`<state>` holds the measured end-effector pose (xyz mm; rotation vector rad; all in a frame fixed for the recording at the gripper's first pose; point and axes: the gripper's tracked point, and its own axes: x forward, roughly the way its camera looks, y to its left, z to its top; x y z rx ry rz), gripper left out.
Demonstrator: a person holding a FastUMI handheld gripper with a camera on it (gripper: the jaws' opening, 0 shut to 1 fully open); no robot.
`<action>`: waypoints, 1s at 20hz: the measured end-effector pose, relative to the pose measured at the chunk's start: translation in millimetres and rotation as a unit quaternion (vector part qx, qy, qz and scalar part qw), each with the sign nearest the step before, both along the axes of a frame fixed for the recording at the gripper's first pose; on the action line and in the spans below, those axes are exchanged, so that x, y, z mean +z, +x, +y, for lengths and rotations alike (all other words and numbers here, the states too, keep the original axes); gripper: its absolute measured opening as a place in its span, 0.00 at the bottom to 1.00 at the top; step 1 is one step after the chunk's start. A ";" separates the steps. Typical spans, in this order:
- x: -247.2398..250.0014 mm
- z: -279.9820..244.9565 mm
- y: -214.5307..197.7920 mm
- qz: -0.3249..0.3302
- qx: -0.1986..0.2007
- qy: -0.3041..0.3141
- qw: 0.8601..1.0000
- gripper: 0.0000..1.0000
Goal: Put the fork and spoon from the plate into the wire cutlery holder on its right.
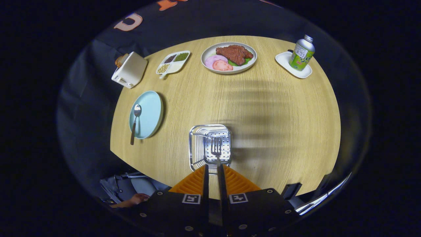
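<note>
Currently the gripper (214, 169) hangs above the near part of a round wooden table (263, 108), looking down on it. Its two fingers are pressed close together, pinching the handle of a fork (216, 149) between them. The fork's long axis runs straight ahead along the fingers, tines pointing away from the gripper.

Directly under the tines, just ahead of the fingertips, stands the wire cutlery holder (209, 146), a square metal basket w/ a perforated floor, seen from above. Fork head lies over the holder's opening, slightly right of its middle. How high the tines sit above the floor of the holder can't be told.

To the far left of the holder lies a pale blue plate (152, 113). A spoon (135, 121) w/ a wooden handle rests on it, bowl toward the far side, handle pointing near and overhanging the plate's rim.

Judgement: the fork half of the task is almost done; a straight lowering and release looks enough. The spoon is left for afterwards.
</note>
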<state>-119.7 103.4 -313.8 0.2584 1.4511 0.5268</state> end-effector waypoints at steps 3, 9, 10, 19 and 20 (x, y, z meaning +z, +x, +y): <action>33.3 19.2 34.6 -0.085 -0.021 0.050 0.995 0.34; 102.1 42.6 102.7 -0.307 -0.072 0.067 0.947 0.72; 114.8 46.4 108.5 -0.332 -0.088 0.068 0.937 0.79; 187.0 121.9 123.7 -0.489 -0.168 0.032 0.856 0.92; 186.9 137.5 121.3 -0.490 -0.164 0.033 0.856 0.93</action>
